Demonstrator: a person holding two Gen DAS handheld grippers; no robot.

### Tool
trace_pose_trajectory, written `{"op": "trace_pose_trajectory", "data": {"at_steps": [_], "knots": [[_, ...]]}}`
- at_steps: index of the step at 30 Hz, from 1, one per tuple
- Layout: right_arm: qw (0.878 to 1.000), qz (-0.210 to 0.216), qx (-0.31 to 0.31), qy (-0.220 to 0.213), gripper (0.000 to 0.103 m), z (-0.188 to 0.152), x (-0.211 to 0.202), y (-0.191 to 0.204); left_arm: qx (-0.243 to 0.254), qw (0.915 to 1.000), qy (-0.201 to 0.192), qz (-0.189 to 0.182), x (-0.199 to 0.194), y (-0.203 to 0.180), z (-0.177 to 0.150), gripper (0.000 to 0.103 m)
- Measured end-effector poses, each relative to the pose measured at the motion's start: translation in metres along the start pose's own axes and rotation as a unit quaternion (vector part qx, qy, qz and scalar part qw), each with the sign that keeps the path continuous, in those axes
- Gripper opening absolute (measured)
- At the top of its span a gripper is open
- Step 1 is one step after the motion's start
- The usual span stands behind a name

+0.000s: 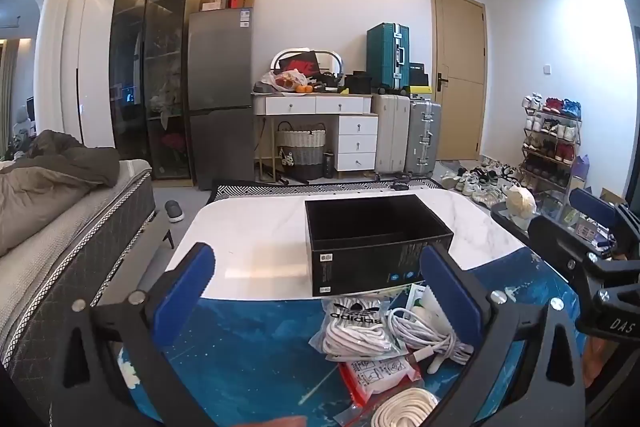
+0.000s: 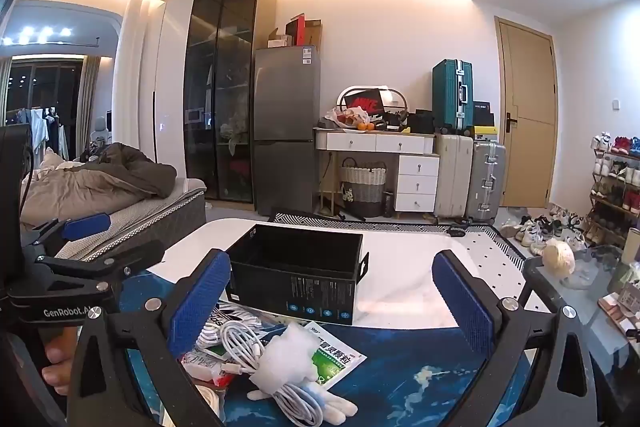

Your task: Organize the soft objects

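An open black box stands on the white marble table; it also shows in the right wrist view. In front of it on the blue mat lies a pile of soft items: a bag of white adidas laces, a coiled white cable, a white glove, a green medicine packet, a red-edged packet and a cream rope coil. My left gripper is open above the pile. My right gripper is open above the glove and cable. Both are empty.
A blue mat covers the table's near part. A bed lies left. A glass side table with clutter stands right. A fridge, desk, suitcases and a shoe rack line the far wall.
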State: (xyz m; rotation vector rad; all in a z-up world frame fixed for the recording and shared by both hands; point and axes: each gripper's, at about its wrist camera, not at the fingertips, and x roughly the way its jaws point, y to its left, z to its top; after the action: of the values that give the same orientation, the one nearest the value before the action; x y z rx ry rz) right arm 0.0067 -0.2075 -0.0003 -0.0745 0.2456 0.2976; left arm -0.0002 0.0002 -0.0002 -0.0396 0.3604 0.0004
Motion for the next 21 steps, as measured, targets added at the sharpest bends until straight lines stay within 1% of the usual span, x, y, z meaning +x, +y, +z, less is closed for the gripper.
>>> {"op": "trace_pose_trajectory", "data": {"at_steps": [3,4,7,8,11,21], "knots": [[1.0,-0.002,-0.009,-0.001,0.103,-0.001,0.0,0.0,0.007,1.0,0.003,-0.003,0.002,-0.001,-0.001,0.103],[1.0,-0.004,-0.017,-0.009,0.103,-0.001,-0.001,0.002,0.009,0.9999,0.005,-0.004,0.003,-0.002,-0.001,0.103],[1.0,-0.004,-0.013,-0.009,0.103,-0.001,-0.003,0.002,-0.005,1.0,0.003,-0.006,0.002,0.001,0.001,0.103],[1.0,-0.003,-0.01,-0.001,0.103,0.0,-0.001,0.001,-0.002,1.0,0.001,-0.005,-0.002,-0.002,0.007,0.103],[1.0,0.0,-0.006,0.002,0.102,0.0,0.001,-0.002,0.0,1.0,-0.008,-0.005,-0.007,0.0,0.004,0.103],[1.0,0.001,-0.007,0.002,0.103,0.0,0.001,0.0,-0.005,1.0,0.002,-0.006,-0.003,0.004,0.0,0.103]]}}
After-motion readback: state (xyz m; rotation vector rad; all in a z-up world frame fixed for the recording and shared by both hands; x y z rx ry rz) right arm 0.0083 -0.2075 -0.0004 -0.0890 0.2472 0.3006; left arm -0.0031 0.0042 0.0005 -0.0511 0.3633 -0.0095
